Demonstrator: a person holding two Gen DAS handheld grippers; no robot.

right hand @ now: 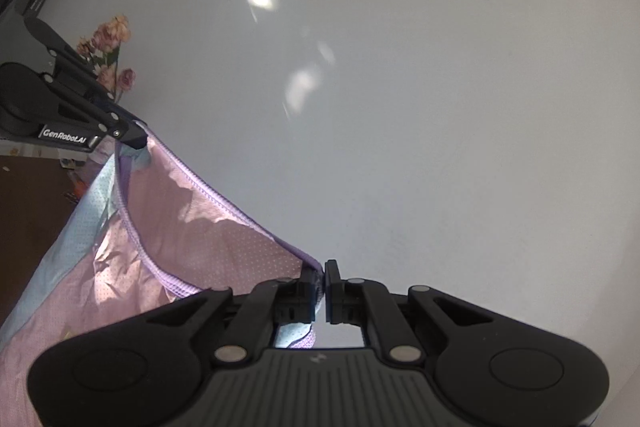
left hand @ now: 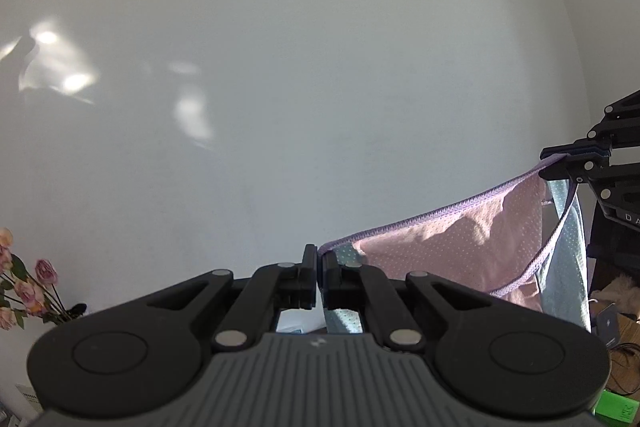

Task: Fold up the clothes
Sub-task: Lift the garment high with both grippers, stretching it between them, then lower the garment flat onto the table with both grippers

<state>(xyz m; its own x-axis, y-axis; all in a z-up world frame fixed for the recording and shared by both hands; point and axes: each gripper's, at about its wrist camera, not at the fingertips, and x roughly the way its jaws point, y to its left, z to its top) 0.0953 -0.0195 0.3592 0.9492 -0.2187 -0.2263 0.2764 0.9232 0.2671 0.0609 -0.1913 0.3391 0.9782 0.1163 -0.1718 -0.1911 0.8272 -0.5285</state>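
A pink dotted garment [left hand: 472,247] with purple trim and a pale blue panel hangs in the air, stretched between both grippers. My left gripper [left hand: 319,259] is shut on one end of its purple edge. In the left wrist view the right gripper [left hand: 560,157] pinches the other end at the far right. In the right wrist view my right gripper [right hand: 323,273] is shut on the purple edge, and the garment [right hand: 192,239] sags away to the left. There the left gripper [right hand: 138,139] holds the far corner. The garment's lower part is hidden below the frames.
A plain white wall [left hand: 320,67] with sun patches fills both views. Dried pink flowers [left hand: 28,287] stand at the lower left, and appear as flowers [right hand: 110,47] behind the left gripper in the right wrist view. A brown floor [right hand: 28,207] and clutter [left hand: 612,307] lie at the sides.
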